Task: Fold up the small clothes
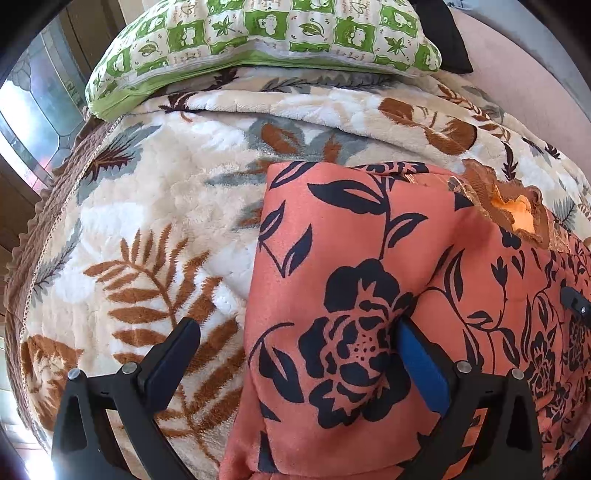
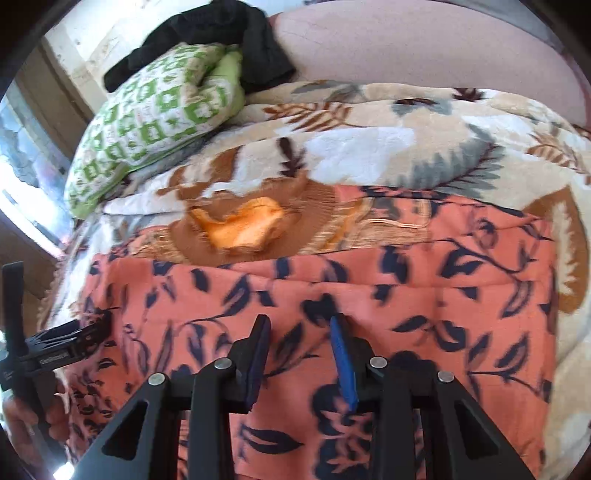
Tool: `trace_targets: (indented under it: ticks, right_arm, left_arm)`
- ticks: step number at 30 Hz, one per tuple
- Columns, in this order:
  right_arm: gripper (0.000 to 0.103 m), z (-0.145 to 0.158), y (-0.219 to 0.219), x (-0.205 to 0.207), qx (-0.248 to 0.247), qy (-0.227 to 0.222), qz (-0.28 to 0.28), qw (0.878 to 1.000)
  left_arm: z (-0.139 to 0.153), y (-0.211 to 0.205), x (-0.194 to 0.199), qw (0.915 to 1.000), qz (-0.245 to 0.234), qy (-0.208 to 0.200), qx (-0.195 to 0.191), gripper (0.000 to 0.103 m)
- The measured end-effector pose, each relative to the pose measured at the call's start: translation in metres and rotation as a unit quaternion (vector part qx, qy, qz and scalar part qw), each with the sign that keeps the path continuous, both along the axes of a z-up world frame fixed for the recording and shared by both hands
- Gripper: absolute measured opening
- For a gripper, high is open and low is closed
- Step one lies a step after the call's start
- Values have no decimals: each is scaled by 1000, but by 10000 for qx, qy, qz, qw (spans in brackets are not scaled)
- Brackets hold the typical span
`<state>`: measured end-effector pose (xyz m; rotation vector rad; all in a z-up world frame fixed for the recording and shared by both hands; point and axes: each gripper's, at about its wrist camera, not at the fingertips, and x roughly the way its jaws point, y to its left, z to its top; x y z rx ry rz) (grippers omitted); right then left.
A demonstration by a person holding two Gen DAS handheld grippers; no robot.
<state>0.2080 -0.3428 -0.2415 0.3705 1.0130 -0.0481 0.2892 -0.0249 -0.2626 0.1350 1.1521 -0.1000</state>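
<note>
Garment: coral flowered garment (image 1: 351, 314) lies flat on the leaf-print blanket (image 1: 147, 229), neck away from both claws.
Left claw (image 1: 295, 354): wide open, straddling the garment's left edge; nothing gripped.
Right claw (image 2: 299, 332): narrow gap, hovering over mid-cloth; grip unclear.
Key relation: left edge runs lengthwise between left jaws, so left hand nearer.

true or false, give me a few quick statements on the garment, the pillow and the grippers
1. The coral garment has a dark floral print. True.
2. The garment lies on a bare wooden table. False: it lies on a leaf-print blanket.
3. The pillow is green and white. True.
4. The left hand-held gripper is fully shut. False: its jaws stand wide, straddling the garment's edge.
5. The right hand-held gripper is over the pillow. False: it is over the garment.
</note>
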Motion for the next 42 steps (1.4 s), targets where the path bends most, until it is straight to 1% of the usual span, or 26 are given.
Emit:
trace_targets:
  ticks: [2, 3, 5, 6, 8, 9, 10, 12, 14, 15, 17, 20, 22, 24, 26, 27, 29, 32, 34, 35, 36, 37, 38, 39, 40, 42]
  right_arm:
    - [22, -1, -14, -5, -27, 107, -178, 9998]
    - [21, -1, -22, -8, -32, 119, -258, 9996]
    - [20, -1, -43, -15, -262, 153, -615, 9976]
    - [18, -2, -55, -19, -236, 143, -781, 9966]
    - [15, -3, -75, -25, 269, 100, -907, 9955]
    - [15, 1, -81, -28, 202, 126, -1026, 9944]
    - [16, 8, -85, -31, 43, 58, -1096, 9940]
    - [16, 21, -93, -37, -74, -126, -1186, 9928]
    - [17, 33, -105, -43, 174, -345, -1202, 9920]
    - [17, 38, -110, -47, 278, -423, -1228, 9911]
    - [19, 43, -120, -50, 489, -470, -1217, 9902]
    - [19, 30, -125, -45, 930, -237, -1080, 9895]
    - [18, 13, -126, -41, 1141, 34, -1059, 9878]
    - [13, -1, -127, -43, 846, 496, -1282, 9869]
    - [13, -2, -133, -46, 1043, 442, -1388, 9838]
    - [13, 2, -132, -46, 991, 412, -1383, 9846]
    - [15, 17, -124, -46, 636, 248, -1324, 9888]
    - [18, 29, -117, -44, 629, 1, -1241, 9903]
    - [18, 26, -115, -38, 342, 46, -1334, 9905]
    - [18, 18, -116, -36, 276, 162, -1402, 9896]
    - [17, 7, -119, -33, 338, 269, -1404, 9892]
    - [14, -1, -123, -33, 419, 277, -1440, 9883]
    - [14, -1, -127, -37, 495, 199, -1494, 9873]
    - [14, 3, -129, -39, 536, 184, -1517, 9868]
    - [18, 11, -127, -40, 522, 127, -1493, 9873]
    - [18, 26, -117, -46, 574, -73, -1324, 9895]
  left_arm:
    - [2, -2, -3, 9999, -33, -55, 96, 103]
    - [2, -2, -4, 9999, -35, -62, 113, 103]
    - [3, -1, -5, 9999, -24, -55, 105, 103]
    - [4, -2, -7, 9999, -13, -58, 99, 103]
    - [6, -2, -8, 9999, -28, -103, 124, 103]
    - [10, -4, -11, 9997, -50, -163, 176, 103]
    - [13, -7, -13, 9993, -69, -263, 249, 103]
    - [22, -13, -17, 9976, -139, -553, 384, 103]
    - [30, -19, -22, 9962, -300, -758, 323, 103]
    - [31, -22, -23, 9959, -389, -777, 242, 103]
    - [27, -28, -24, 9965, -477, -659, 186, 103]
    - [9, -35, -21, 9973, -480, -362, 423, 103]
    - [7, -33, -21, 9981, -434, -307, 327, 103]
    - [8, -30, -21, 9986, -374, -281, 244, 103]
    - [7, -28, -19, 9986, -343, -302, 271, 103]
    - [8, -27, -20, 9986, -338, -303, 260, 103]
    - [12, -28, -22, 9982, -359, -403, 249, 103]
    - [20, -31, -27, 9966, -516, -602, 241, 103]
    - [19, -34, -28, 9958, -585, -635, 318, 103]
    - [17, -35, -28, 9955, -626, -608, 367, 103]
    - [14, -37, -28, 9953, -663, -559, 425, 103]
    - [11, -38, -28, 9951, -680, -506, 500, 103]
    - [9, -39, -28, 9950, -678, -479, 557, 103]
    - [10, -39, -28, 9950, -676, -492, 546, 103]
    - [12, -39, -28, 9951, -662, -520, 520, 103]
    - [19, -38, -30, 9950, -664, -632, 387, 103]
